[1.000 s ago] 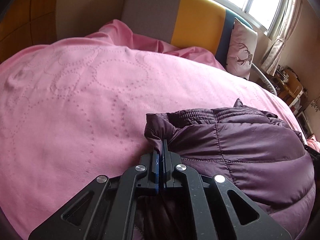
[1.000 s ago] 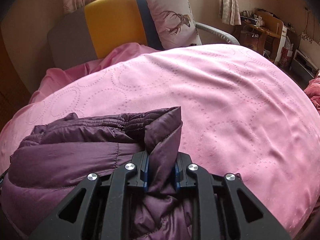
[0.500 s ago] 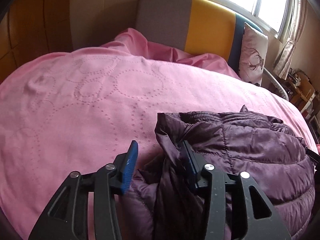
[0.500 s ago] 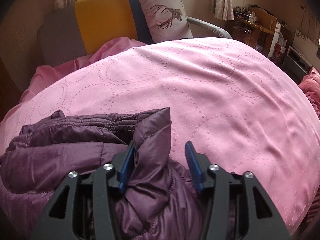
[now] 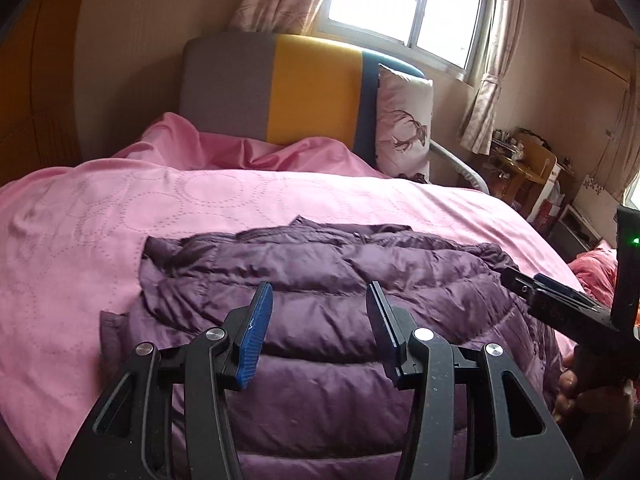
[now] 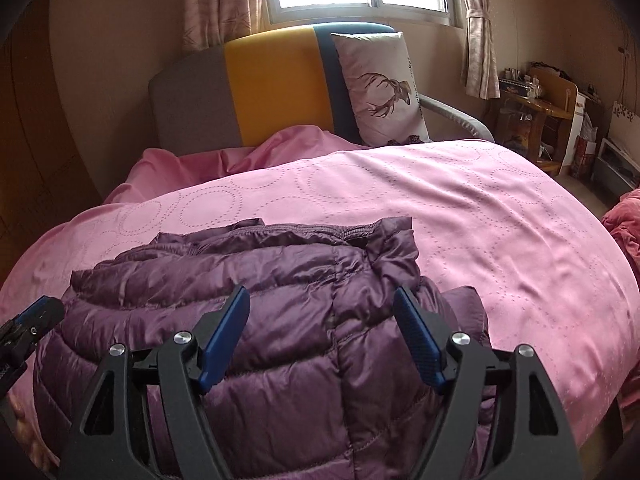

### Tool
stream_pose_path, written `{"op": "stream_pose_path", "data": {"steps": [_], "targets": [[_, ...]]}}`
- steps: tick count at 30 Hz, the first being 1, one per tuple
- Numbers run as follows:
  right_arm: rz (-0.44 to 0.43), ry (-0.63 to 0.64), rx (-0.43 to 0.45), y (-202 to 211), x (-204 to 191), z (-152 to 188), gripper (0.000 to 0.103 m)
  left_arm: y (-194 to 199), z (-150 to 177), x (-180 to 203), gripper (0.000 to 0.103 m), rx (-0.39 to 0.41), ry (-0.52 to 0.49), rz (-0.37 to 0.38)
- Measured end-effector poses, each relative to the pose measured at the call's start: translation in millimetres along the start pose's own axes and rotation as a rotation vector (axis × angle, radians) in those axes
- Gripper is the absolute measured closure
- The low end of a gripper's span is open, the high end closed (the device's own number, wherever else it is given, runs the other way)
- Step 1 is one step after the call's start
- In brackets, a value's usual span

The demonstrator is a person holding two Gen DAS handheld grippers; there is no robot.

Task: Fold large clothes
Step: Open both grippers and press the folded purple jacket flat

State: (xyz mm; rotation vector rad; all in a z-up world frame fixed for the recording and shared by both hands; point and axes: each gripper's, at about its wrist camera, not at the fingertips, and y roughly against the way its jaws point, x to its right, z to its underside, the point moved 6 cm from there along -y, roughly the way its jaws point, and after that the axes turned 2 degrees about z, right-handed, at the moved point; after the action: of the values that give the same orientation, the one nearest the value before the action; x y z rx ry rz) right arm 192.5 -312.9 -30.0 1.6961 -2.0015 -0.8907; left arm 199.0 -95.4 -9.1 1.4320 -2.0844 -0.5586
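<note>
Both grippers hang wide open over the purple puffer jacket (image 5: 320,300), which lies folded on the pink bedspread (image 5: 100,220), near side of the bed. The left gripper (image 5: 320,308) has its jaws spread with nothing between them, above the quilted panels. Same for the right gripper (image 6: 320,320), jaws apart above the jacket's right half. A deer-print pillow (image 6: 380,88) leans on the far headboard (image 6: 272,84).
</note>
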Motion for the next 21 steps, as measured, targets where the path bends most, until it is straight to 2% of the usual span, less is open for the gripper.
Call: {"op": "stream_pose_path", "data": {"steps": [9,21], "targets": [[0.007,-0.008,-0.022,-17.1,11.6,19.9,0.029,-24.2,22.1,23.7,0.055,-0.056,-0.031,0.008],[-0.007,-0.014,-0.066,-41.9,17.0,36.1,0.027,-49.3,39.2,15.1,0.052,-0.096,0.004,0.016]]}}
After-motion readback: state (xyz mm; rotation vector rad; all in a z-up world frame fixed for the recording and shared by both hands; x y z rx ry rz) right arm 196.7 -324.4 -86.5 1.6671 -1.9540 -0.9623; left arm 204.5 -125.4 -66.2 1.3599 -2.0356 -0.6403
